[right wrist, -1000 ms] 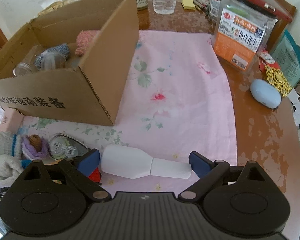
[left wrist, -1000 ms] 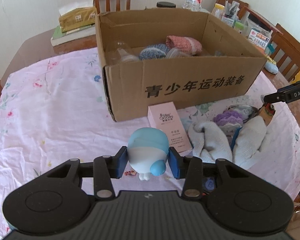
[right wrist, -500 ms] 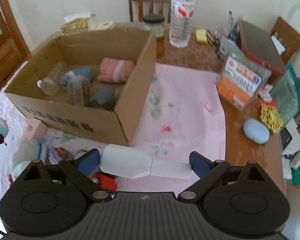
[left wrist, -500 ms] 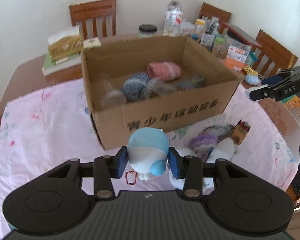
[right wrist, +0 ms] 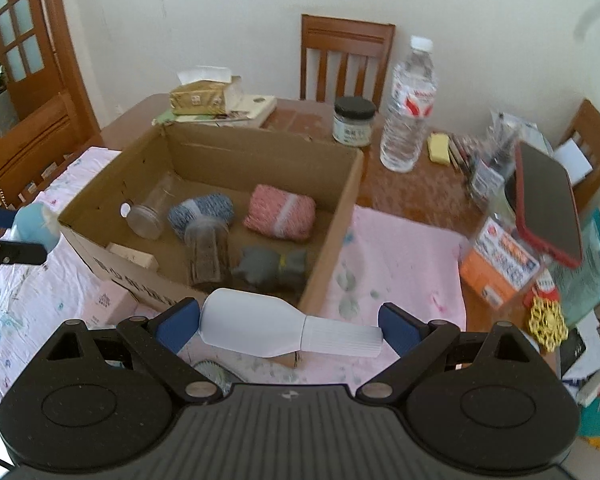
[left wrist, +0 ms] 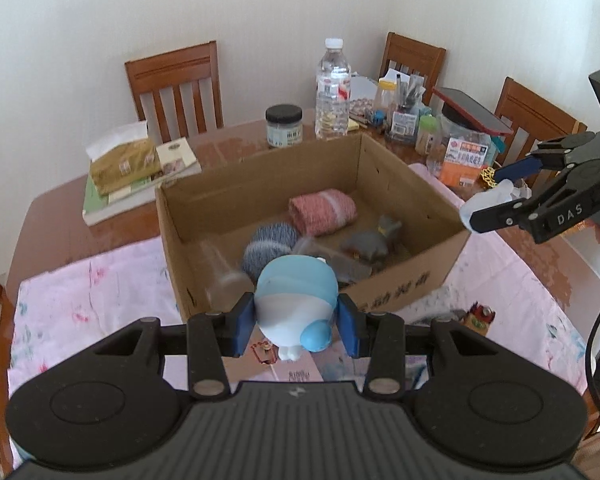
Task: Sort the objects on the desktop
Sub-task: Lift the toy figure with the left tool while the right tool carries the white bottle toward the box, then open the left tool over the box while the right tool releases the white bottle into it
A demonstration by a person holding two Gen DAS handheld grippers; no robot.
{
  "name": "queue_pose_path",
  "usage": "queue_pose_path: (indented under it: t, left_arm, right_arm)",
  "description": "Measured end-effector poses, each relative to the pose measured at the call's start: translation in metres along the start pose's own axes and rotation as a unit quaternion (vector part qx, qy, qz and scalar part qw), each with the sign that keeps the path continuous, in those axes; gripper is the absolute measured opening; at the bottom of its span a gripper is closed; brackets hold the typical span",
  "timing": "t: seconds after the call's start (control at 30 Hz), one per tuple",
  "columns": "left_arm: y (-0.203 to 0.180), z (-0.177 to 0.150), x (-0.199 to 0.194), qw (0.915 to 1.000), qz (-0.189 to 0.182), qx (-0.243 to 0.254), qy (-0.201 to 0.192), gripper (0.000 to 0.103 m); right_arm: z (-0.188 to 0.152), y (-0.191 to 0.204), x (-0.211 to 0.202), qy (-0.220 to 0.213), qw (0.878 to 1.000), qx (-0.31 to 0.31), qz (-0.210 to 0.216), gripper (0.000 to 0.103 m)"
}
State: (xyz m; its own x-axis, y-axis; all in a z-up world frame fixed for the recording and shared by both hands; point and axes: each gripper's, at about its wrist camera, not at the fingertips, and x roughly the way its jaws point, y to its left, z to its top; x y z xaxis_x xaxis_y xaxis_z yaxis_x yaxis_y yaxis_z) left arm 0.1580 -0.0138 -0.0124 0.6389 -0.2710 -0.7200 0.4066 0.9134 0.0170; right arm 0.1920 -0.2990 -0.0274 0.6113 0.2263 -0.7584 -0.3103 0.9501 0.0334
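My left gripper (left wrist: 297, 322) is clamped narrow on the blue toy (left wrist: 296, 300), its blue pads pressed to both sides, and the toy hangs in the air over the near wall of the box (left wrist: 416, 280). My right gripper (right wrist: 290, 326) stands much wider, closed end to end on the white bottle (right wrist: 288, 328), which lies crosswise between the pads with its ribbed cap to the right. That bottle also hangs above the box's near edge.

Inside the box lie a pink roll (right wrist: 280, 216), a blue roll (right wrist: 200, 210), a grey toy (right wrist: 272, 266) and two clear jars (right wrist: 150, 212) (one of them blurred). From the left camera I see my right gripper off to the right of the box.

Behind the box on the table (right wrist: 416, 188) stand a water bottle (right wrist: 408, 108) and a dark-lidded jar (right wrist: 354, 120).
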Motion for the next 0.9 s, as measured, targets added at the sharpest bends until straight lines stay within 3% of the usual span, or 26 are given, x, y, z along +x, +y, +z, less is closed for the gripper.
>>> queue_pose_path:
  t: [0.43, 0.8, 0.9]
  left_arm:
    - [0.006, 0.03, 0.019, 0.9998, 0.002, -0.001, -0.019, 0.042]
    - [0.004, 0.04, 0.043, 0.9998, -0.003, 0.011, -0.019, 0.043]
    - [0.003, 0.041, 0.05, 0.9998, 0.007, 0.011, -0.016, 0.047]
  right_arm:
    - [0.035, 0.017, 0.011, -0.026, 0.999, -0.017, 0.017, 0.098]
    - [0.041, 0.028, 0.021, -0.022, 0.999, -0.023, 0.017, 0.098]
    - [0.042, 0.029, 0.026, -0.02, 0.999, -0.019, 0.021, 0.098]
